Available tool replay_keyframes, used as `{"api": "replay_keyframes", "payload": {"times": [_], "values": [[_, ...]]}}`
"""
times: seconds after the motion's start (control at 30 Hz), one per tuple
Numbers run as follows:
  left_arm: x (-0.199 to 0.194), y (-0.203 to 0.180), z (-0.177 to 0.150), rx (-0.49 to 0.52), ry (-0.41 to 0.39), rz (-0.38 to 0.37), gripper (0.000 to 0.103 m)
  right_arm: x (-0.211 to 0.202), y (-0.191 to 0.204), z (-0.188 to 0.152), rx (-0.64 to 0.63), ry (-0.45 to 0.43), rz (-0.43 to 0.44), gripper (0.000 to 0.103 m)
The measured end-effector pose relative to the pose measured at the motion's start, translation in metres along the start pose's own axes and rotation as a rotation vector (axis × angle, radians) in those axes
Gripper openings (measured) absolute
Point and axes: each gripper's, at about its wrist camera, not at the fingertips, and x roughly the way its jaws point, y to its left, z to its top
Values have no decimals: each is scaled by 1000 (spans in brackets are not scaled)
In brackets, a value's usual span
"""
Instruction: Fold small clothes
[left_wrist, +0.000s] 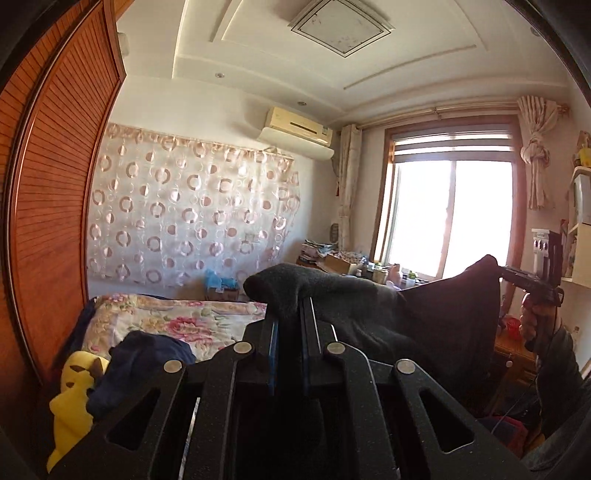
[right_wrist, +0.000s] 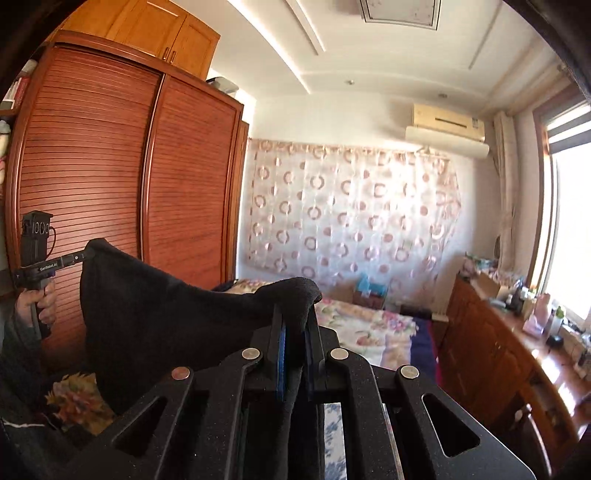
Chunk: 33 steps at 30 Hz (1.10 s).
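At the far left of the left wrist view stands a slatted wooden wardrobe, and below it a yellow plush toy lies beside a dark blue garment on the bed with its floral cover. In the middle, the left hand-held gripper has its jaws pinched narrow on one corner of a black cloth, which bunches over the fingertips. The cloth stretches rightward, lifted in the air above the bed, to its other corner, clamped by the right hand-held gripper, whose handle a hand grips. Behind it is a bright window.

In the right wrist view, the left hand-held gripper appears at the left before the wardrobe, the cloth spans to the centre, and the right hand-held gripper is closed tight on its corner. A wooden tabletop with small items runs along the right.
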Motion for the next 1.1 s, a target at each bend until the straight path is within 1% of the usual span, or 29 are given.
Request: {"api": "replay_keyframes", "payload": {"times": [0.07, 0.13, 0.17, 0.23, 0.33, 0.4, 0.43, 0.47, 0.5, 0.53, 0.57, 0.6, 0.63, 0.67, 0.7, 0.77, 0.83, 0.9, 0.93, 1.0, 1.1], "values": [[17, 5, 1, 18, 14, 34, 11, 14, -5, -2, 3, 9, -13, 7], [39, 12, 0, 20, 40, 56, 11, 46, -13, -9, 9, 41, -27, 8], [59, 19, -3, 25, 69, 77, 11, 62, -10, -14, 14, 59, -32, 7], [88, 30, -10, 24, 101, 110, 11, 103, -14, -18, 34, 113, -47, 8], [146, 52, -32, 34, 161, 174, 12, 178, -25, -35, 59, 198, -86, 8], [180, 66, -48, 36, 202, 201, 12, 236, -30, -54, 59, 236, -154, 8], [193, 74, -56, 27, 221, 214, 16, 271, -34, -70, 74, 288, -197, 12], [205, 85, -64, 0, 240, 231, 21, 298, -36, -82, 93, 341, -226, 17], [214, 93, -72, -28, 258, 246, 33, 322, -40, -96, 113, 392, -259, 27], [220, 100, -81, -43, 281, 240, 43, 338, -41, -110, 125, 428, -295, 34], [219, 98, -87, -41, 283, 235, 46, 351, -44, -124, 142, 452, -315, 35], [217, 94, -90, -29, 289, 234, 54, 357, -46, -135, 158, 468, -312, 36], [214, 90, -96, -13, 300, 234, 68, 361, -46, -145, 170, 478, -304, 36], [209, 85, -102, 3, 316, 230, 75, 359, -46, -157, 181, 480, -299, 37], [207, 81, -105, 12, 326, 226, 79, 357, -46, -166, 190, 486, -288, 40], [201, 74, -113, 34, 352, 229, 79, 352, -50, -180, 204, 501, -260, 41], [201, 71, -117, 43, 370, 229, 79, 345, -69, -189, 210, 522, -240, 41], [194, 66, -122, 42, 378, 225, 79, 337, -70, -195, 205, 536, -212, 41], [192, 63, -124, 41, 384, 223, 79, 333, -77, -190, 205, 543, -200, 41], [187, 58, -130, 41, 405, 215, 79, 330, -104, -182, 219, 556, -173, 41], [186, 56, -140, 34, 435, 213, 79, 317, -113, -181, 237, 556, -149, 41]]}}
